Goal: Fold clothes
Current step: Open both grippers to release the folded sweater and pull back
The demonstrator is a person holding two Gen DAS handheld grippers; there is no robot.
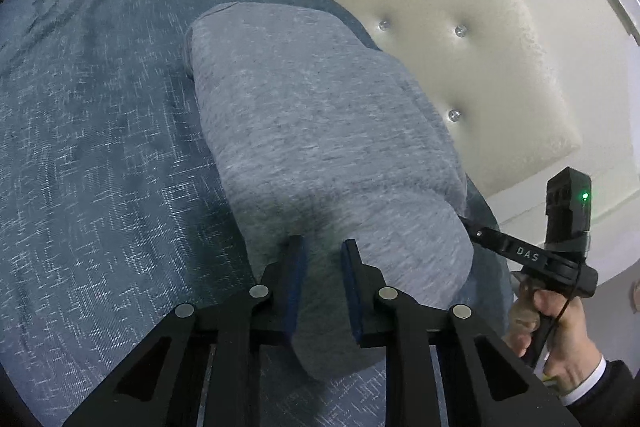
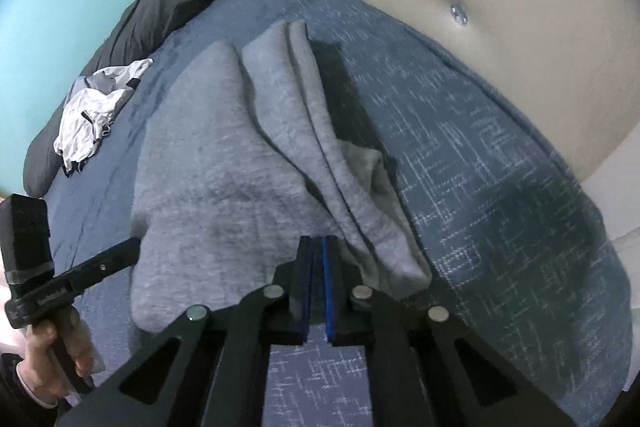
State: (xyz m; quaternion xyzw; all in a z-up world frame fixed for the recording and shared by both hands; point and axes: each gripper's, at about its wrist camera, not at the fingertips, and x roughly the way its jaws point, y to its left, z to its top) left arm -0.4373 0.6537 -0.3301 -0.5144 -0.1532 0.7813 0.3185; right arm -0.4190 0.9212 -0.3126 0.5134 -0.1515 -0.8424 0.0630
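On the bed [image 1: 100, 115], the left tongs [image 1: 322, 247] grasped the near edge of the grey garment [image 1: 304, 115], while the right tongs [image 2: 318, 241] were clenched on its other edge.

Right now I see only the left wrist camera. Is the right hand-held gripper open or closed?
Observer: Closed. The right hand-held gripper has its jaws together, with the tips at the edge of the grey garment.
Operator: Does the garment lie flat on that side?
Observer: No. A long folded strip runs along that edge, and a loose flap sticks out onto the bedspread.
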